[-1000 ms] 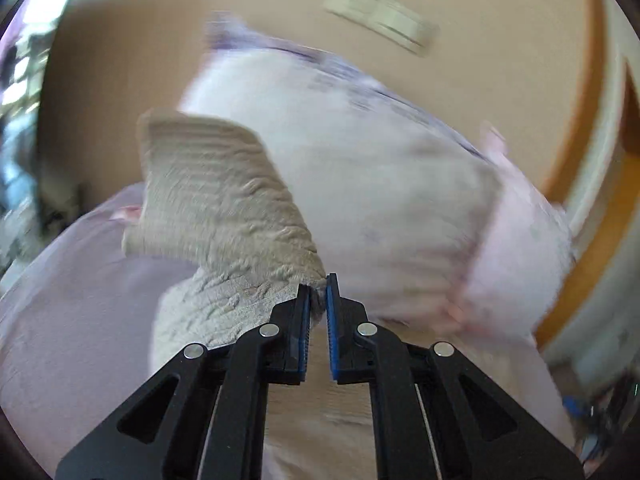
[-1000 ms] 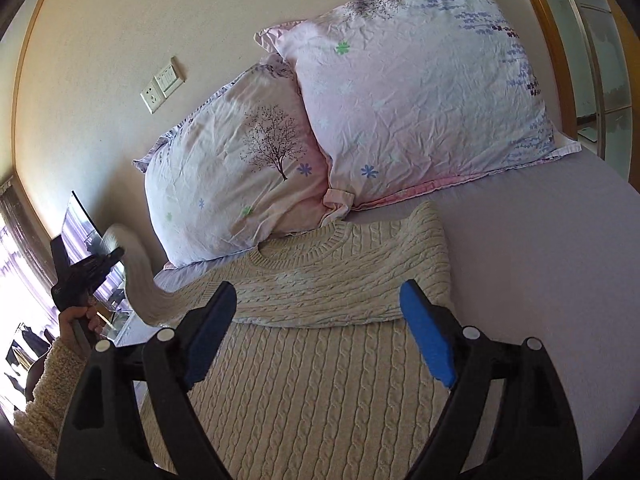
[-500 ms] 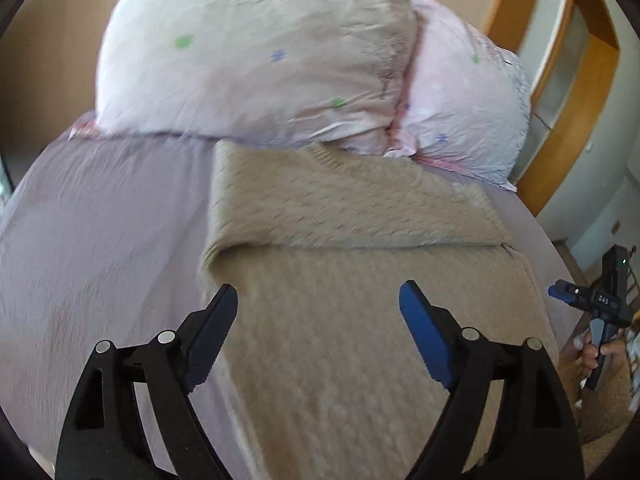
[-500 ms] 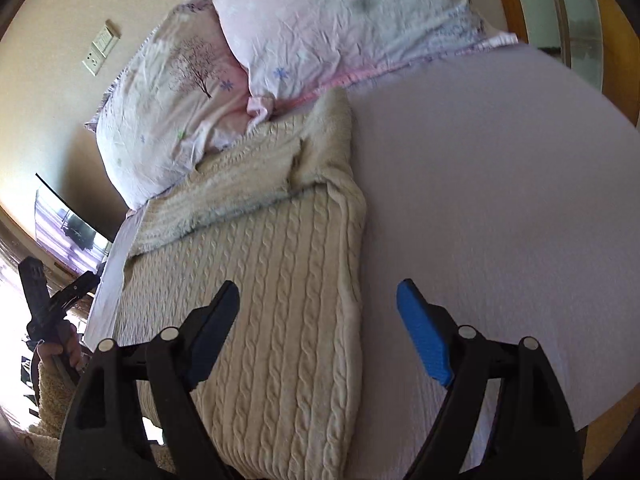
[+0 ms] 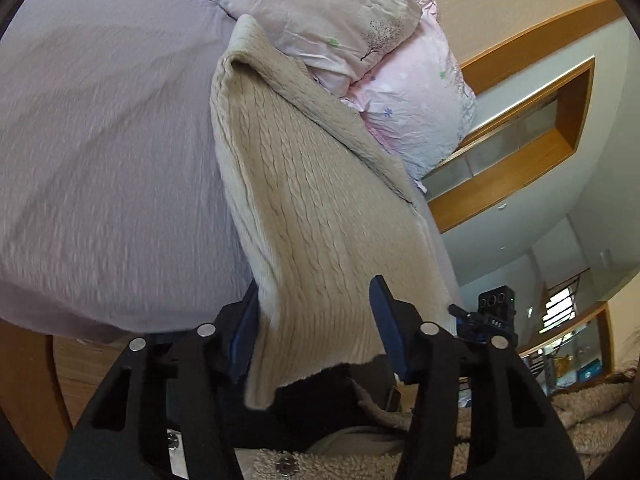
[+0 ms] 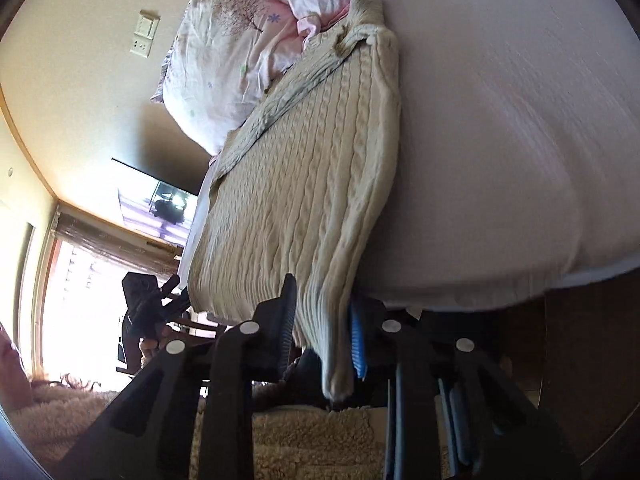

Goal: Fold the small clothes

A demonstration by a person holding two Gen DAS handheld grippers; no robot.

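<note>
A cream cable-knit sweater (image 5: 312, 200) lies on the bed with its sleeves folded across the chest; its hem hangs over the bed's near edge. It also shows in the right wrist view (image 6: 304, 184). My left gripper (image 5: 314, 328) is open, its jaws on either side of the hem's left corner. My right gripper (image 6: 322, 328) has its jaws partly closed around the hem's right corner, with the knit between the pads; a small gap still shows.
The bed has a lilac sheet (image 5: 100, 140) and two floral pillows (image 5: 360, 12) at the head. A wooden bed frame (image 5: 28, 392) runs below the mattress. A fluffy rug (image 6: 312, 440) lies underneath. Wall sockets (image 6: 144, 36) are on the wall.
Both grippers dropped from above the sweater to the near bed edge and now straddle the hem corners. The right jaws have narrowed around the fabric.
</note>
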